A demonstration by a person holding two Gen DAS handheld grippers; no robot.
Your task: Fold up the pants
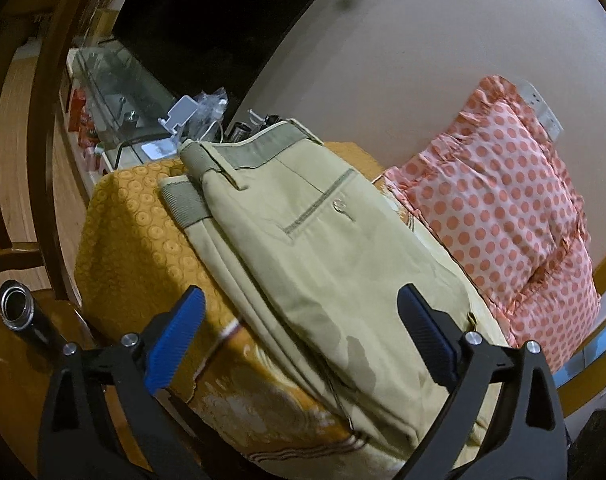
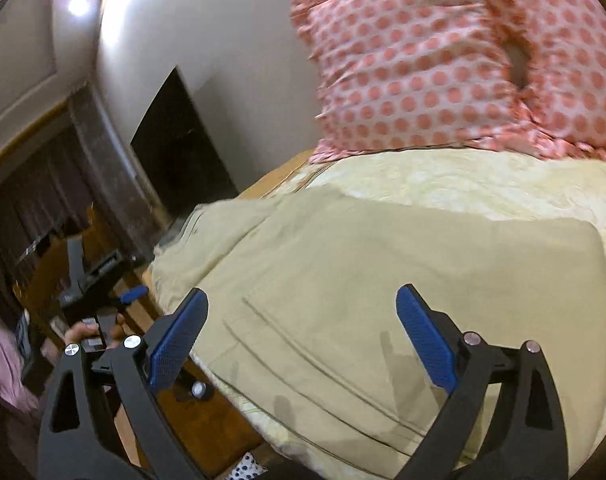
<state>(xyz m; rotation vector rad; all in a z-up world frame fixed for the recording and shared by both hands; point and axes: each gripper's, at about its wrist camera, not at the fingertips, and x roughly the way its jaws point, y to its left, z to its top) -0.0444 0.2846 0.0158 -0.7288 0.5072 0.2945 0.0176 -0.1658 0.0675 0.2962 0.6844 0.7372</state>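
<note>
- My left tool [image 1: 299, 344], spread, grips nothing; the pants [image 1: 303, 264] lie just ahead on the bed [image 1: 135, 240], already doubled leg on leg.
- My right tool [image 2: 301, 344], spread, hovers over them; crosswise folds remain, I judge.

My left gripper [image 1: 301, 334] has black angular plastic arms with triangular cut-outs, round silver screws at the joints, and blue ribbed fingers [image 1: 175, 336]. My right gripper [image 2: 303, 336] is identical, its blue fingers [image 2: 425, 340] finely textured.
</note>
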